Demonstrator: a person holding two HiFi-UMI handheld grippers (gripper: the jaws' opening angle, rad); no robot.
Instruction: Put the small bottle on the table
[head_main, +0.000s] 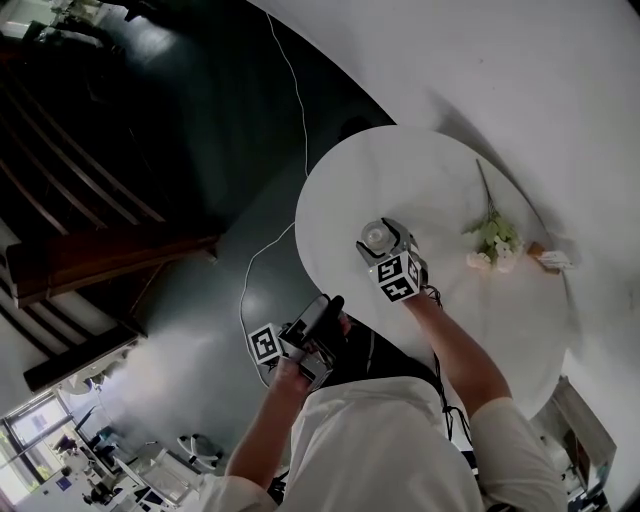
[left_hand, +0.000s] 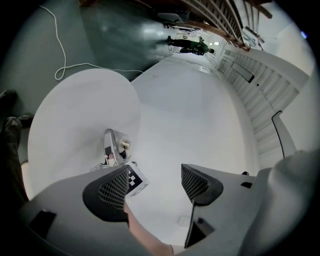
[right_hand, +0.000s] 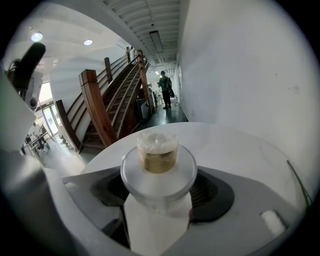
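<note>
A small white plastic bottle with a clear round cap (right_hand: 158, 165) is clamped by its body between the closed jaws of the right gripper (right_hand: 159, 196), over the round white table (head_main: 470, 335). The bottle looks light, rigid and smooth, and is best gripped around the body. The right forearm reaches forward. The left gripper (left_hand: 152, 185), jaws apart and empty, hangs near the torso, off the table.

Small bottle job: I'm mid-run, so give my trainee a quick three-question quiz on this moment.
1. True or false: the left gripper has its jaws together.
2. The small bottle is: A) clamped in the right gripper above the table; B) lying on the floor; C) in the left gripper.
3. Fill in: a stem of white ____ lies on the table.
Key: 1 false, the jaws stand apart with nothing between them. 2 A. 3 flowers.
</note>
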